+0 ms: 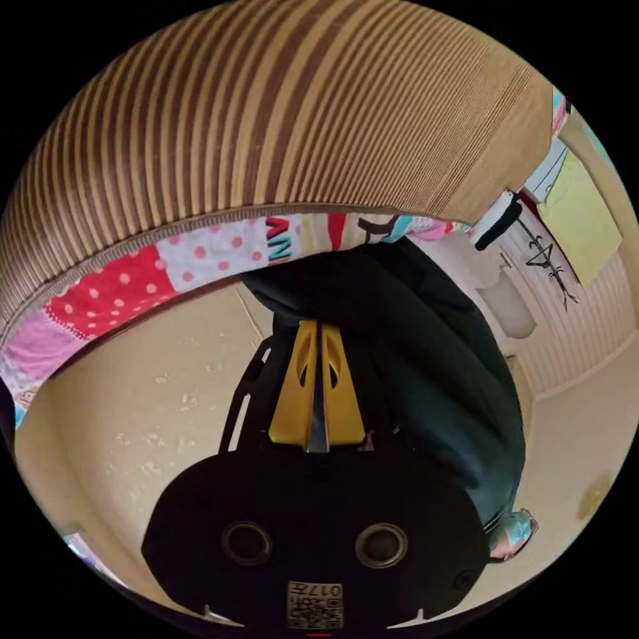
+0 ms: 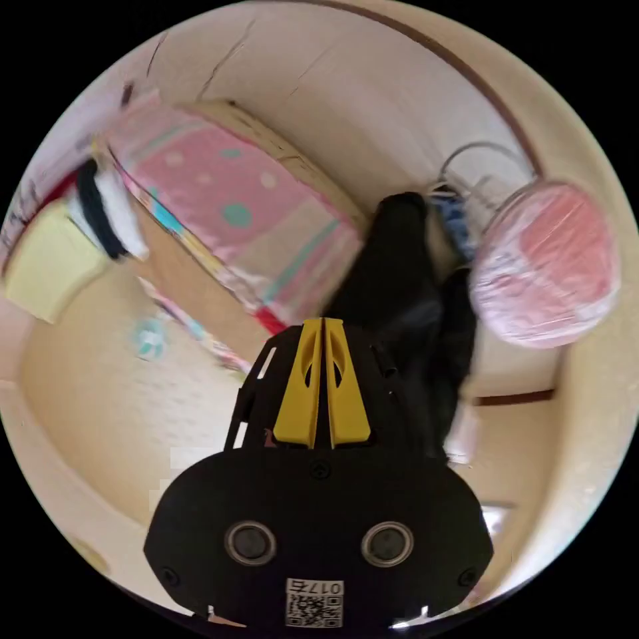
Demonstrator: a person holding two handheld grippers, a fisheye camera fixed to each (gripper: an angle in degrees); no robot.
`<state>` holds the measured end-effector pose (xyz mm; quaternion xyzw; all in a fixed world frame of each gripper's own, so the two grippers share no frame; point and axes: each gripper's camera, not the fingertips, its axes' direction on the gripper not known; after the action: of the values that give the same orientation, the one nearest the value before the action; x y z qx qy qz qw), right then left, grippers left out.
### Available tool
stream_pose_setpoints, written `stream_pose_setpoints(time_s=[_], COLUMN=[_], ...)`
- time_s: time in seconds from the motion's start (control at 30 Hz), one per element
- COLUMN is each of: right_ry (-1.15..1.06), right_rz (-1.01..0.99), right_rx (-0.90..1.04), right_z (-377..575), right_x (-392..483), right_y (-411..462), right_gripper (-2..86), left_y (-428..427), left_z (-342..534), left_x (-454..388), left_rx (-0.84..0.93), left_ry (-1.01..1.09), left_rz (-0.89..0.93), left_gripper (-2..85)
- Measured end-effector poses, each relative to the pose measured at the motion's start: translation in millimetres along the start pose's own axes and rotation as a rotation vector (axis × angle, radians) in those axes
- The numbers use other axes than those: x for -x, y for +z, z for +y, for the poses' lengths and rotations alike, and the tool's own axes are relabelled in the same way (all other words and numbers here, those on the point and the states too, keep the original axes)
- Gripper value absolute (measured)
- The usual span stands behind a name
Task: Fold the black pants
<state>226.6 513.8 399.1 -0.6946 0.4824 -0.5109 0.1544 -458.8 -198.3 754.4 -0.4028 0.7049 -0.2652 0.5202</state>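
The black pants [image 1: 413, 359] hang in a dark bunch from my left gripper [image 1: 318, 325], whose yellow jaws are shut on the cloth at their tips. The fabric drapes down past the edge of a bed towards the pale floor [image 1: 153, 399]. In the right gripper view the black pants [image 2: 406, 293] stretch away from my right gripper [image 2: 323, 321], whose yellow jaws are pressed together on a fold of them. The pinched edges themselves are hidden behind the jaws.
A brown striped bed side [image 1: 266, 120] with a patchwork quilt edge [image 1: 133, 279] looms close above the left gripper. The pink dotted quilt [image 2: 233, 200] covers the bed. A round pink plastic-wrapped object [image 2: 546, 266] stands near the wall. A yellow cloth [image 1: 579, 219] hangs at the side.
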Motion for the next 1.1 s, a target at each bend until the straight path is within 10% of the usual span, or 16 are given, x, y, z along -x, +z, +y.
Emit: stream_pose_setpoints(time_s=[0.1,0.33,1.1], right_ry=[0.047,-0.311,-0.317], right_rz=[-0.34,-0.117,-0.592], right_rx=[-0.096,0.099,-0.082], right_z=[0.0,-40.4,-80.2], right_x=[-5.2,98.4,227.1], right_y=[1.8,12.6,-9.4], right_gripper=[0.4,1.1,14.2], left_y=[14.8,69.4,368.4], left_z=[-20.6,-29.4,160.0], left_x=[-46.4,-83.9,3.3], left_rx=[-0.007,-0.148,-1.146], left_ry=[-0.022,-0.08,-0.863], left_rz=[-0.134,-0.147,1.377], left_gripper=[-1.0,-1.0,-0.9])
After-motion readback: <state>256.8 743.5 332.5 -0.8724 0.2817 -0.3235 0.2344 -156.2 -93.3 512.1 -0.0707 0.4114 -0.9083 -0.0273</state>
